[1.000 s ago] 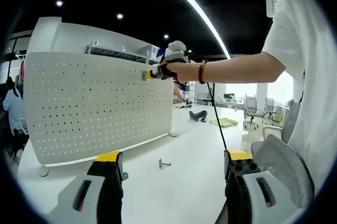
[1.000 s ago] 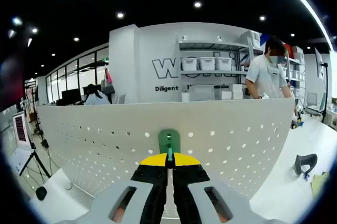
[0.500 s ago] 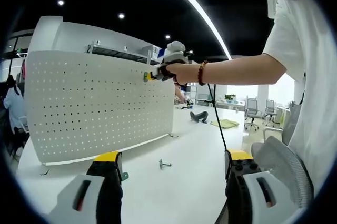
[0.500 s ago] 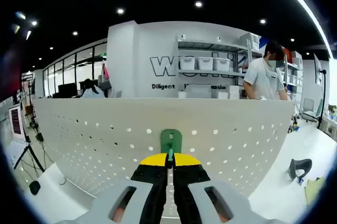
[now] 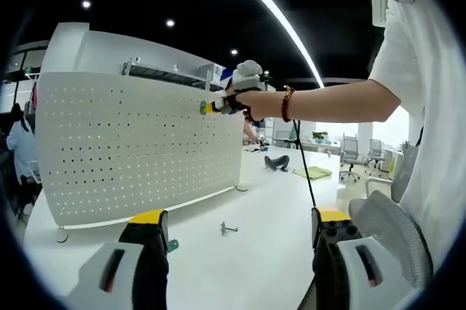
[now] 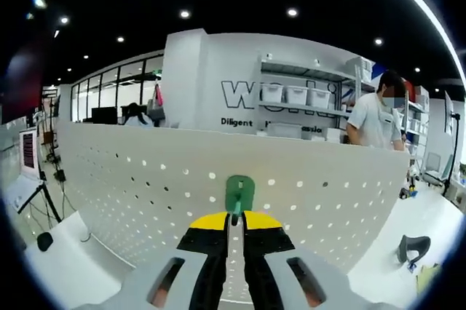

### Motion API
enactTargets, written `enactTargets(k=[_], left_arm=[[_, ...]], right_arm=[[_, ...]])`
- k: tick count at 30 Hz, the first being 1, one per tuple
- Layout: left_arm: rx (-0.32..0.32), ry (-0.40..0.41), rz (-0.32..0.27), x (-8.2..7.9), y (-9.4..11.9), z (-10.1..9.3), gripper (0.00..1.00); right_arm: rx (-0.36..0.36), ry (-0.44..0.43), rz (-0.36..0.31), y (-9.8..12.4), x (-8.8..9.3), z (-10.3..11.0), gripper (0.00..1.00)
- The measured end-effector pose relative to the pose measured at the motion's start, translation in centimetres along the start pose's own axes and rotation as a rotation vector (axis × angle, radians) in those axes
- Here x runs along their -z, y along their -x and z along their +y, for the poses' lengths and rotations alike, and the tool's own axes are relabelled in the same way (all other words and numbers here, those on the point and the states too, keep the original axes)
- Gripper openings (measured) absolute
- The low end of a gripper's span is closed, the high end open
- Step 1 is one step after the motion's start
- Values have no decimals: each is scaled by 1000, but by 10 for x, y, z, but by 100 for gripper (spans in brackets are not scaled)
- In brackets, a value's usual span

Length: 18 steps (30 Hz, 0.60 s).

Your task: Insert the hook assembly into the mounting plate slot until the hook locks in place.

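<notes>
- As I look along my right gripper (image 6: 234,217), I see its jaws pressed nearly together on the stem of the green hook assembly (image 6: 239,193), with only a thin slit between them.
- The hook's rounded green plate stands just ahead of the yellow jaw tips, flat against the white perforated mounting plate (image 6: 145,179); I cannot tell whether it is seated in a slot.
- The mounting plate stretches across ahead of that gripper, to both sides of it, upright on the white desk (image 6: 65,266).
- In the left gripper view, the right gripper (image 5: 215,107) sits up ahead and slightly left of centre, held by the person's hand (image 5: 251,102) near the top right corner of the mounting plate (image 5: 131,150), with a beaded bracelet (image 5: 287,104) on the wrist.
- My left gripper (image 5: 237,226) has its jaws spread wide with nothing between them, hanging low over the desk (image 5: 255,252).
- Between those jaws and a little ahead, a small metal hook piece (image 5: 228,229) lies loose on the desk.
- A small green part (image 5: 172,246) peeks out just beside the left jaw's tip; I cannot tell what it is.
- Farther ahead to the right, a dark object (image 5: 277,161) and a yellow-green cloth (image 5: 312,172) lie on the desk, well apart from the plate.
</notes>
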<state>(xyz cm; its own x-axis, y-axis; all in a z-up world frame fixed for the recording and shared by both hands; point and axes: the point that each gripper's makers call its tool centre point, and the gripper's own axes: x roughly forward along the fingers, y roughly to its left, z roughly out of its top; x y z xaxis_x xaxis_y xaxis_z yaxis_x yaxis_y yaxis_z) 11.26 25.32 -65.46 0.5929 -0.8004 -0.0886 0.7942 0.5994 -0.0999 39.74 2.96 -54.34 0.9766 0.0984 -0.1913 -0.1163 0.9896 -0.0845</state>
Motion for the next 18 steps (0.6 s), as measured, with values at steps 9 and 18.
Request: enactTargets(k=[9, 18], left_arm=[[28, -19, 9, -5, -9, -11, 84], [30, -14, 19, -5, -10, -14, 83]], right_arm=[[-7, -8, 1, 5, 7, -4, 7], [-17, -34, 8, 13, 18, -6, 7]])
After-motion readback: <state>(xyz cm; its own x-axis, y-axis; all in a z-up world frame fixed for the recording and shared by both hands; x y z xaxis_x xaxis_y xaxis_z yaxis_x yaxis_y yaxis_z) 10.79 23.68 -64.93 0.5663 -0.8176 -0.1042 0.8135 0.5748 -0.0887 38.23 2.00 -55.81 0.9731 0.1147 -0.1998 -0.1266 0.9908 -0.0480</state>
